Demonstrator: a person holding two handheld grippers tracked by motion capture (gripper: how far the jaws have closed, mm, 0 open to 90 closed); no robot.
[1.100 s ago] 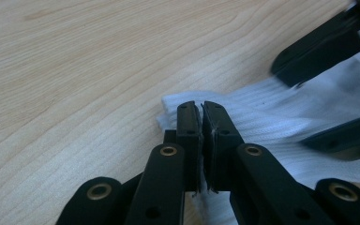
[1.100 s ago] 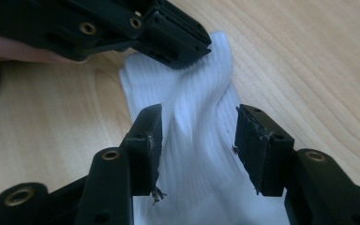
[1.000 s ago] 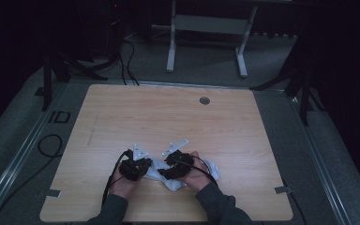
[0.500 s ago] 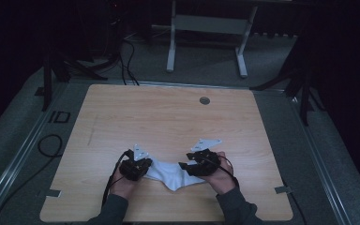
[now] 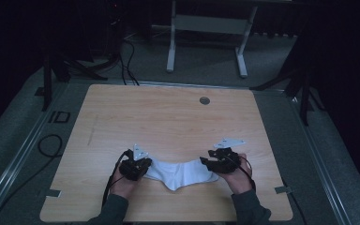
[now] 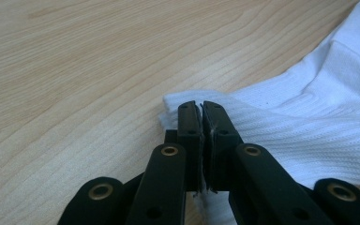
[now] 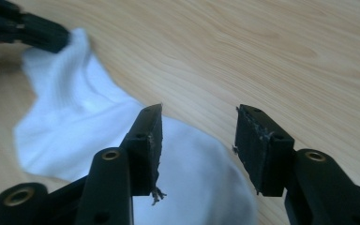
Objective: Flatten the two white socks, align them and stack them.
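A white sock (image 5: 180, 172) lies stretched flat near the front edge of the wooden table (image 5: 168, 117), its heel bulging toward the person. My left gripper (image 5: 140, 166) is shut on the sock's ribbed cuff end (image 6: 262, 126), its jaws pressed together on the fabric (image 6: 200, 117). At the sock's other end, my right gripper (image 5: 209, 165) stands open. Its jaws straddle the rounded toe end (image 7: 201, 183) without touching it, and the gap (image 7: 199, 136) holds nothing. The left gripper's jaw tip (image 7: 42, 33) shows far off in the right gripper view.
A round grommet hole (image 5: 205, 100) sits near the table's far edge. Cables (image 5: 47, 145) lie on the floor at the left. A metal stand (image 5: 206, 28) is behind the table.
My right gripper moved right, drawing the bunched sock out flat, then let go and opened. The left gripper stayed shut on the cuff.
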